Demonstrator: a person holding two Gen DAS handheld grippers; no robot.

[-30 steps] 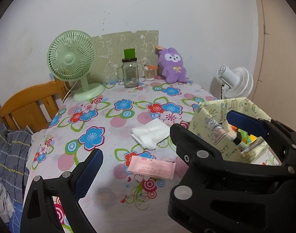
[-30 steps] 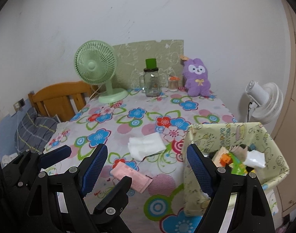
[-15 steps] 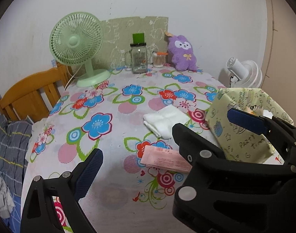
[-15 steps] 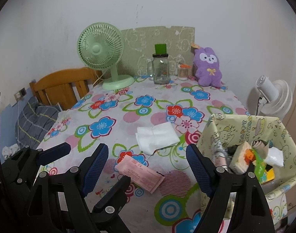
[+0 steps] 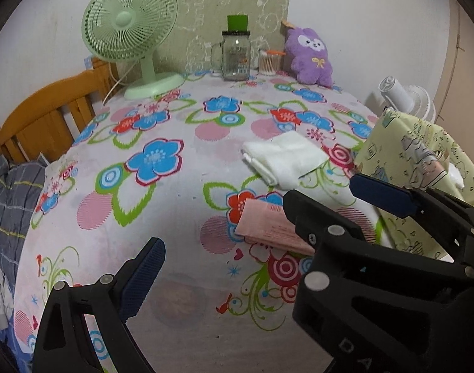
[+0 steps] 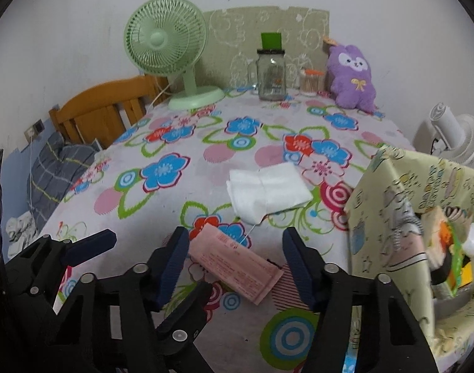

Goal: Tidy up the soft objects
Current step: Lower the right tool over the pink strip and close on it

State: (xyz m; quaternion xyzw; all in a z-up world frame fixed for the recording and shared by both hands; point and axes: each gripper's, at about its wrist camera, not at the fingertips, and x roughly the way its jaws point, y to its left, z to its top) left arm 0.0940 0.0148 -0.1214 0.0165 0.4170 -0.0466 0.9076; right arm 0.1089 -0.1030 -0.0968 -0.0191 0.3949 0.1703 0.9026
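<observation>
Floral tabletop (image 6: 162, 205) under both cameras. Near its middle, a folded white cloth (image 6: 268, 191), lying flat, a loose thread trailing from its near edge. Just in front of that cloth and almost touching it, a flat pink packet (image 6: 237, 262), set at a slant.

Right tongs (image 6: 233, 258) low over the pink packet, blue pads on either side of it, neither pad pressing on it; jaws partly open and just now closing, with the packet between them but not gripped. Left tongs (image 5: 255, 220) beside the right pair, jaws spread wide, nothing held; one blue fingertip (image 5: 143, 279) at the lower left of the left wrist view, the other far to the right, mostly hidden behind the black frame of the right tongs.

At the right edge of the tabletop, a pale green cloth bin (image 6: 389, 205) with cartoon print, standing upright, holding mixed items: something orange, something white, something striped, too jumbled to name.

At the far end, against the wall: green desk fan (image 6: 165, 43), glass mug jar (image 6: 271, 76) with a green block behind it, small jar of sticks (image 6: 311, 82), purple plush toy (image 6: 353, 79). Beyond the right corner, a white fan (image 6: 454, 136). At left, a wooden headboard (image 6: 103, 108) and grey checked bedding (image 6: 55, 174).
</observation>
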